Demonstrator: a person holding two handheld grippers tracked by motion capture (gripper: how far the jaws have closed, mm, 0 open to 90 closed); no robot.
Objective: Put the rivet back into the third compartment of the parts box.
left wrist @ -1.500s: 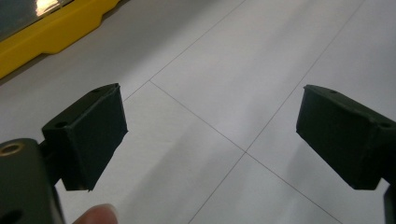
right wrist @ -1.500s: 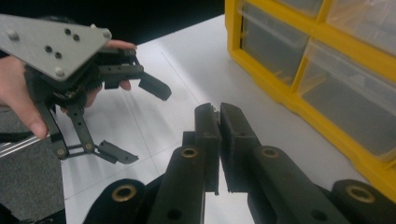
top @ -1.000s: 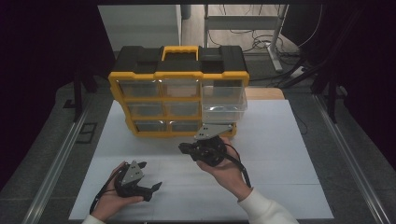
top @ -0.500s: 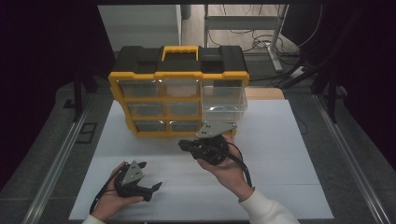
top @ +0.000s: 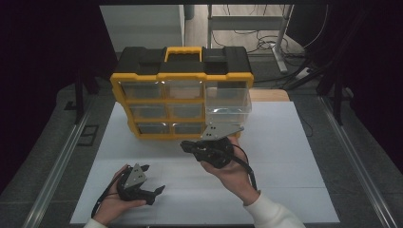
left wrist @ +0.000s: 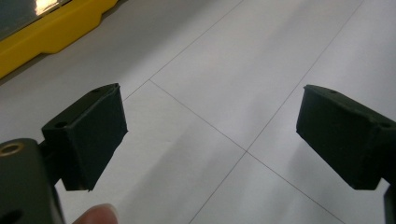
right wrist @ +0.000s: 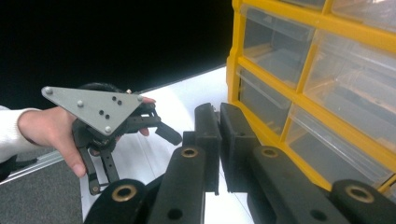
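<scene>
Left gripper fingers apart over bare white sheet, right gripper fingers together beside yellow organizer

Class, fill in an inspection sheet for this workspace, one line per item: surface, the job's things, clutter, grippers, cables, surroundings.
Surface: white sheet covering the table, thin grid lines on it.
Job's things: yellow and black drawer cabinet stands at the far side; its clear top right drawer is pulled out, and the others look pushed in.
Clutter: nothing seen.
Grippers: left gripper held low over the sheet, jaws wide apart, nothing between them. Right gripper held in front of the cabinet, jaws closed together, holding nothing.
Cables: a black cable trails from the right gripper; loose cables lie on the floor behind.
Surroundings: dark curtains at both sides, metal rail along the table edge.
</scene>
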